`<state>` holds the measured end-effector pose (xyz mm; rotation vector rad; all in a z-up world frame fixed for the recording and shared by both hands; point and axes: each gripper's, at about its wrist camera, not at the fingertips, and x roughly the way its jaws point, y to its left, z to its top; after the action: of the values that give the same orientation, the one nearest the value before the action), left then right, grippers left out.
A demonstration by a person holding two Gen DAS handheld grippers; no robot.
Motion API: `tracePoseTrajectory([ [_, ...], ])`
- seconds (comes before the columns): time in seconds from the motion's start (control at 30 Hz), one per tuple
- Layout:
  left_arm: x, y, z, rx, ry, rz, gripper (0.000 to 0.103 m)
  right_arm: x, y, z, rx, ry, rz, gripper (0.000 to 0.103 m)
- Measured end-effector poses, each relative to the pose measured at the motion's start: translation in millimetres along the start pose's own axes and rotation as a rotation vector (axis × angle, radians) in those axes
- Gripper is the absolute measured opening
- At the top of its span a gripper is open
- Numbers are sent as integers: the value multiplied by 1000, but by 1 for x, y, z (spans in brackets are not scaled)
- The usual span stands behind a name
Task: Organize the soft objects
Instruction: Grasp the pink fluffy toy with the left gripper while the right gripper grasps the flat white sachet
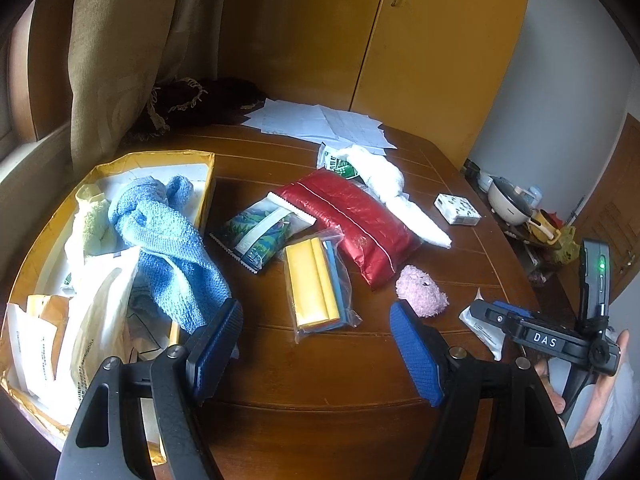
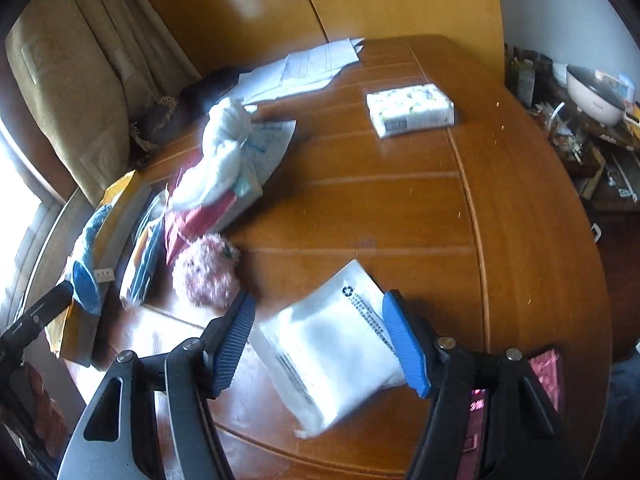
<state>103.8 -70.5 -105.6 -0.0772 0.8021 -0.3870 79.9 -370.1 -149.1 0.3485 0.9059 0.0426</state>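
While blurred, white packet (image 2: 332, 344) lies between right claw (image 2: 320, 344) pads, seemingly unpinched.

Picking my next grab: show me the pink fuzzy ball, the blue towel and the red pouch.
pink fuzzy ball (image 1: 421, 293), left wrist view, its fluffy middle.
blue towel (image 1: 160, 236), left wrist view, central fold.
red pouch (image 1: 348, 216), left wrist view, its shiny face.

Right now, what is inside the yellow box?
In the yellow box: a blue towel draped over its wall, a pale yellow cloth, and white bags. Anything beneath them is hidden.
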Motion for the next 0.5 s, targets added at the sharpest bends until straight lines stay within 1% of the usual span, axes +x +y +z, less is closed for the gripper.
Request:
tracePoseTrajectory([
  [0.07, 1, -2, -1, 6, 2, 8, 79, -4, 4, -6, -11, 4, 17, 71],
  [0.23, 0, -7, -4, 22, 2, 15, 79, -5, 22, -17, -67, 24, 77, 72],
  [0.27, 0, -8, -4, 26, 3, 16, 79, -6, 26, -19, -71, 22, 78, 72],
  [0.33, -1, -10, -5, 33, 4, 20, 79, -7, 29, -19, -70, 12, 54, 72],
  [0.4, 0, -11, -6, 41, 6, 23, 79, -7, 26, -17, -42, -2, 17, 72],
  [0.5, 0, -12, -6, 43, 10, 22, 79, -3, 23, -16, -7, -8, -2, 72],
])
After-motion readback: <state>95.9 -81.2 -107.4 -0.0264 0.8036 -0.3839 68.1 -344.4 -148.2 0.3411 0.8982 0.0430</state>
